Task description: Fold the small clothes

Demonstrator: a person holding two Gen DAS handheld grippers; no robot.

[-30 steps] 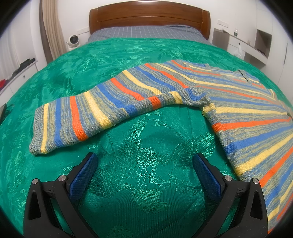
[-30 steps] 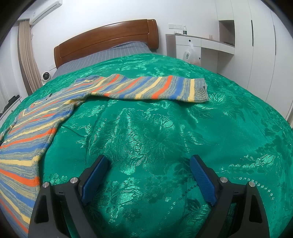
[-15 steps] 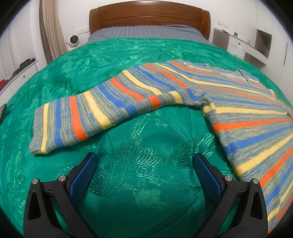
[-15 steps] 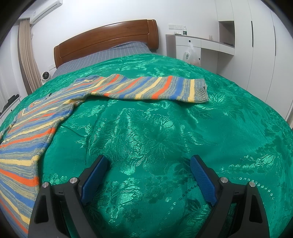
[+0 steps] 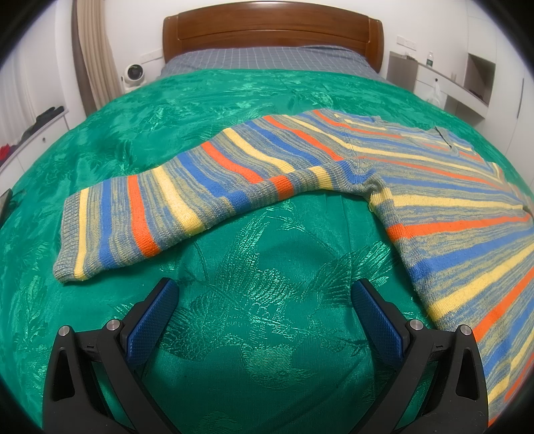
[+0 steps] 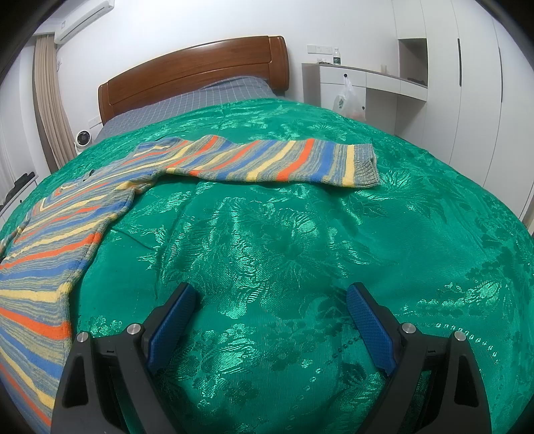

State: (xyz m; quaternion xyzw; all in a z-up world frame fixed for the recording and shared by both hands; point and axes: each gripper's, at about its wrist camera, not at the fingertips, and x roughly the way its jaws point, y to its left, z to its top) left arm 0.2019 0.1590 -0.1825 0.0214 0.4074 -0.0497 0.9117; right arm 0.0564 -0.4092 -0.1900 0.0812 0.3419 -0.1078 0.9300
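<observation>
We see a knitted sweater with blue, yellow, orange and grey stripes [image 5: 434, 200] lying flat and unfolded on a glossy green brocade bedspread [image 5: 260, 334] that covers the bed. Both sleeves are stretched outward from the body.

Left wrist view: the left gripper [image 5: 263, 300] hovers over bare bedspread with its two blue-padded fingers [image 5: 150, 320] spread wide apart and nothing between them. One sleeve [image 5: 173, 203] runs across the view ahead of the gripper, its ribbed cuff [image 5: 68, 233] lying toward the left. The sweater body fans out to the right, its edge near the right-hand finger; we cannot tell whether they touch.

Right wrist view: the right gripper [image 6: 270, 300] is likewise over bare bedspread, its blue-padded fingers [image 6: 370, 327] set wide apart and holding nothing. The other sleeve [image 6: 267, 160] lies well ahead of it, ending in a grey ribbed cuff [image 6: 365, 167] at the right. The sweater body occupies the left side of this view, beside the left-hand finger.

Beyond the bedspread we note a grey checked bedsheet [image 5: 267, 58], a curved brown wooden headboard [image 5: 270, 30], a small round white fan [image 5: 133, 75], beige curtains [image 6: 50, 100] and white built-in cupboards [image 6: 467, 83].
</observation>
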